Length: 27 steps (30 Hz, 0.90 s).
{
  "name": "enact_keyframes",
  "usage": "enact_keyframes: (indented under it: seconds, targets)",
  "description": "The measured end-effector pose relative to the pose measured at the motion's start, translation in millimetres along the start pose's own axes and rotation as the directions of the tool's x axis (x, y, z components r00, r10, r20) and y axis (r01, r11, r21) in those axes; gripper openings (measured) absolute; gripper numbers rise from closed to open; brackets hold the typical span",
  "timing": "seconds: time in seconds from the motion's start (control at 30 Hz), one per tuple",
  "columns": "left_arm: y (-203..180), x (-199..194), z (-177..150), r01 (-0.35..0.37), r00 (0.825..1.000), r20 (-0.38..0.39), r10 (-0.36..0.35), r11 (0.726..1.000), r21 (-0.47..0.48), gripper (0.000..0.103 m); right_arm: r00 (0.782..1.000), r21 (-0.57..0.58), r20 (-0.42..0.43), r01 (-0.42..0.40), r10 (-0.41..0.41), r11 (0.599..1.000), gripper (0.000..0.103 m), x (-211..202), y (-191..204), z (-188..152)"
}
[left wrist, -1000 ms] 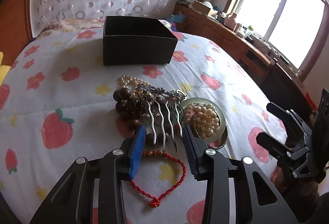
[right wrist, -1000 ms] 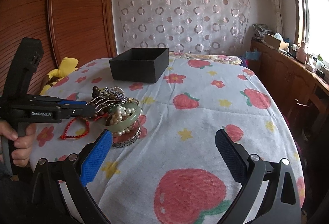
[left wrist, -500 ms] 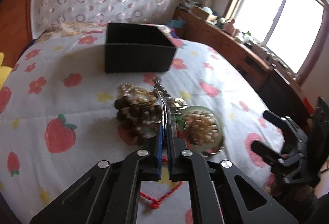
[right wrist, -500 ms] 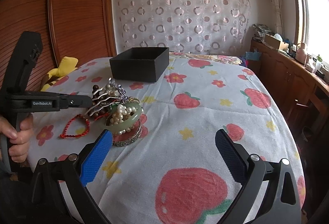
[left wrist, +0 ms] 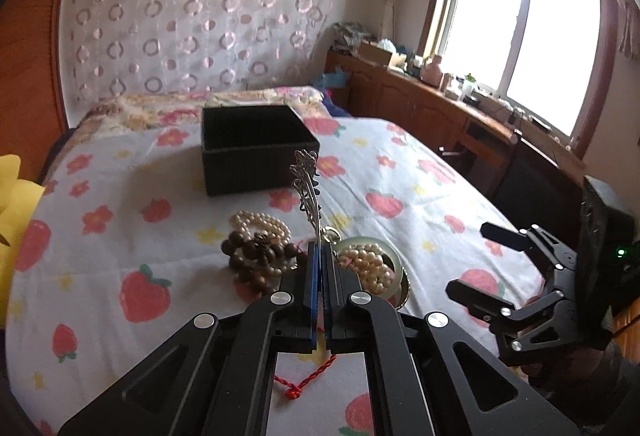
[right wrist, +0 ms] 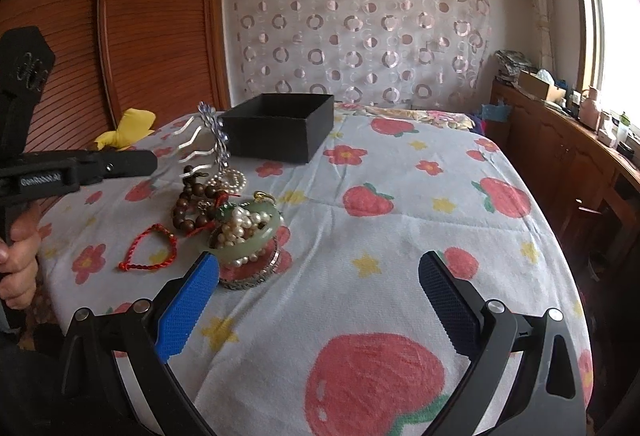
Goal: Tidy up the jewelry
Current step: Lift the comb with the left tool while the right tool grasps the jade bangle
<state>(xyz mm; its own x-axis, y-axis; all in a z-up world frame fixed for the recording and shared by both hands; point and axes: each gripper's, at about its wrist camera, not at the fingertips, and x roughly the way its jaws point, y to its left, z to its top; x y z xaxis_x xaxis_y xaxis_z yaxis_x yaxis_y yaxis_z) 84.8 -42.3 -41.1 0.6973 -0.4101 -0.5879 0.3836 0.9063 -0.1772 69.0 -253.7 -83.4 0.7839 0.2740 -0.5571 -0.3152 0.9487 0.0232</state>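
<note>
My left gripper point(left wrist: 320, 256) is shut on a silver hair comb point(left wrist: 307, 188) and holds it in the air above the jewelry pile; the comb also shows in the right wrist view point(right wrist: 206, 144). A black open box point(left wrist: 256, 148) stands beyond the pile, also in the right wrist view point(right wrist: 280, 130). On the cloth lie dark wooden beads point(left wrist: 256, 260), a pearl string point(left wrist: 262, 224), a green bangle with pearls point(right wrist: 246, 236) and a red cord bracelet point(right wrist: 150, 250). My right gripper point(right wrist: 318, 300) is open and empty, near the table's front edge.
The table carries a white cloth point(right wrist: 400, 220) printed with strawberries and flowers. A yellow soft object point(right wrist: 128, 126) sits at the far left edge. A wooden sideboard point(right wrist: 560, 140) with clutter runs along the right under the window.
My left gripper closed on the silver hair comb and lifted it up off the pile. The right gripper has stayed still and open.
</note>
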Motion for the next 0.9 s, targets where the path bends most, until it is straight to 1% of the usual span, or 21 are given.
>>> enact_keyframes:
  seconds: [0.13, 0.2, 0.33, 0.43, 0.63, 0.67, 0.73, 0.8, 0.9]
  targets:
    - [6.9, -15.0, -1.9, -0.008, 0.999, 0.035, 0.009, 1.000, -0.019, 0.001, 0.998, -0.037, -0.014, -0.057, 0.057, 0.998, 0.101, 7.5, 11.4, 12.8]
    - [12.7, -20.4, -3.7, -0.007, 0.999, 0.048, 0.009, 0.999, -0.038, 0.001, 0.996, -0.077, -0.040, -0.087, 0.084, 0.993, 0.101, 16.3, 20.5, 20.1]
    - [21.7, -27.0, -7.9, -0.015, 0.998, 0.062, 0.019, 0.998, -0.058, 0.001, 0.984, -0.161, -0.122, -0.149, 0.130, 0.976, 0.101, 38.4, 39.7, 27.0]
    - [26.2, -29.2, -10.6, -0.021, 0.997, 0.068, 0.026, 0.998, -0.065, 0.001, 0.966, -0.198, -0.207, -0.199, 0.158, 0.960, 0.097, 58.1, 49.7, 30.0]
    - [29.8, -30.3, -15.2, -0.024, 0.997, 0.075, 0.030, 0.997, -0.071, 0.001, 0.948, -0.258, -0.285, -0.215, 0.139, 0.942, 0.090, 81.3, 60.7, 34.8]
    - [30.7, -30.3, -15.4, -0.024, 0.997, 0.075, 0.029, 0.997, -0.071, 0.001, 0.947, -0.271, -0.293, -0.211, 0.129, 0.939, 0.087, 83.4, 62.0, 35.1]
    - [31.5, -29.9, -15.8, -0.024, 0.997, 0.075, 0.029, 0.997, -0.074, 0.001, 0.945, -0.303, -0.309, -0.207, 0.109, 0.930, 0.083, 86.0, 64.1, 35.1]
    - [31.6, -30.2, -16.9, -0.024, 0.997, 0.075, 0.030, 0.997, -0.074, 0.001, 0.940, -0.317, -0.326, -0.212, 0.104, 0.924, 0.075, 88.4, 64.8, 34.7]
    - [32.0, -30.1, -17.0, -0.024, 0.997, 0.076, 0.030, 0.997, -0.075, 0.001, 0.939, -0.320, -0.328, -0.218, 0.108, 0.922, 0.074, 87.5, 62.9, 34.5]
